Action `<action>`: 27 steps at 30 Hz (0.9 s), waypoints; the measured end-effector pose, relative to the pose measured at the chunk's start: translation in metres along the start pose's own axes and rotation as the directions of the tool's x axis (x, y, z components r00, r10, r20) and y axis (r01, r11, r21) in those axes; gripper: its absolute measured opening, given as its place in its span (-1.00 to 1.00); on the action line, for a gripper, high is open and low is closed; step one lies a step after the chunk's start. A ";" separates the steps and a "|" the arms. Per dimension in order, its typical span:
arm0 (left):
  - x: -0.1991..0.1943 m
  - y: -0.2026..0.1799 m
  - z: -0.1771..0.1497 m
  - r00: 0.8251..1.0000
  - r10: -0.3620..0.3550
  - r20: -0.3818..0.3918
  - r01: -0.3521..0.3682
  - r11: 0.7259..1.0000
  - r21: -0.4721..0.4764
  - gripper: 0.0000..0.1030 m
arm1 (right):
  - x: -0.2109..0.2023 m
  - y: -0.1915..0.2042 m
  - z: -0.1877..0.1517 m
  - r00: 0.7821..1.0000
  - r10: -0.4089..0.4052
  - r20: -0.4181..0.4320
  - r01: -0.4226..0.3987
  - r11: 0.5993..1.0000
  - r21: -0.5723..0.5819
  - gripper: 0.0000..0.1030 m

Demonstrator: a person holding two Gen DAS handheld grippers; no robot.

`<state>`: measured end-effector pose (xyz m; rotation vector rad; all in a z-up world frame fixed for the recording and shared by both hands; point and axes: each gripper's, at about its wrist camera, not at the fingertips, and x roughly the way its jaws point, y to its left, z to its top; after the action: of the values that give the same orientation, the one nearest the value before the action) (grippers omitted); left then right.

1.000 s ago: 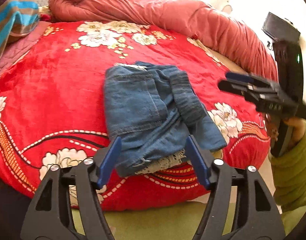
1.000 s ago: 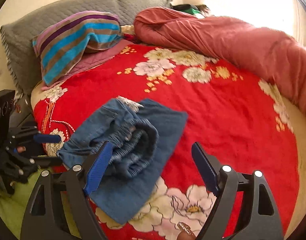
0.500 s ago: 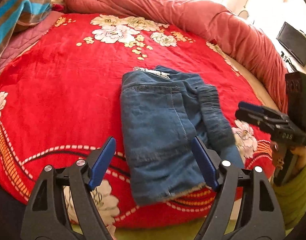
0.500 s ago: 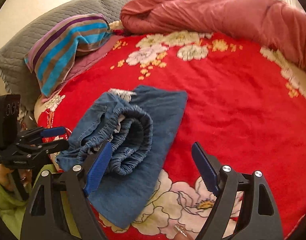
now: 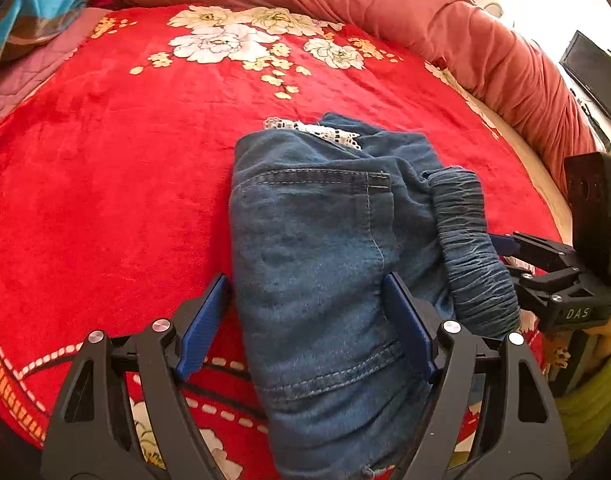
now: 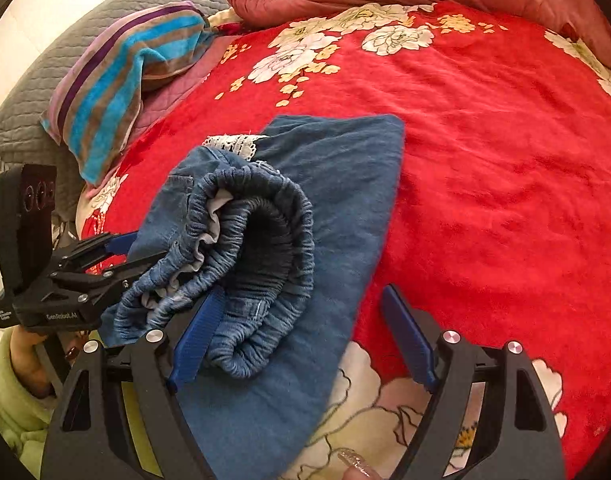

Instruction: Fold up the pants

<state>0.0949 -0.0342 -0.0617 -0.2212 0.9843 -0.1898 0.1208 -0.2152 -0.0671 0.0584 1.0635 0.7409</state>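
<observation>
Blue denim pants lie folded into a bundle on the red floral blanket, with the elastic waistband on the right and white lace trim at the far edge. My left gripper is open, its fingers on either side of the near part of the bundle. My right gripper is open over the waistband end of the pants, its left finger against the gathered band. Each gripper shows in the other view: the right one and the left one.
A rolled pink-red quilt lies along the far side of the bed. A striped towel and grey pillow sit at the head. A dark screen stands beyond the bed. The bed edge is close below the grippers.
Both grippers have moved forward and closer to the pants. The left fingers now straddle the bundle's near end; the right gripper has closed in on the waistband. Both stayed open.
</observation>
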 end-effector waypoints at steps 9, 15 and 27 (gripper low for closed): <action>0.004 0.000 0.001 0.998 -0.056 0.012 0.056 0.998 -0.008 -0.10 | 0.009 0.015 0.006 0.999 0.037 0.017 -0.035 0.997 -0.069 0.00; -0.007 -0.004 0.011 0.994 -0.093 0.049 0.094 0.996 -0.008 -0.33 | -0.006 0.027 0.021 0.995 0.048 0.085 -0.036 0.991 -0.131 -0.50; -0.022 0.007 0.070 0.986 -0.027 0.166 0.029 1.000 -0.007 -0.33 | -0.003 0.041 0.090 0.980 0.005 0.197 0.039 0.976 -0.216 -0.51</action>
<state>0.1423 -0.0144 -0.0085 -0.2558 0.8171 -0.1892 0.1708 -0.1591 -0.0034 -0.0657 0.7880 0.8155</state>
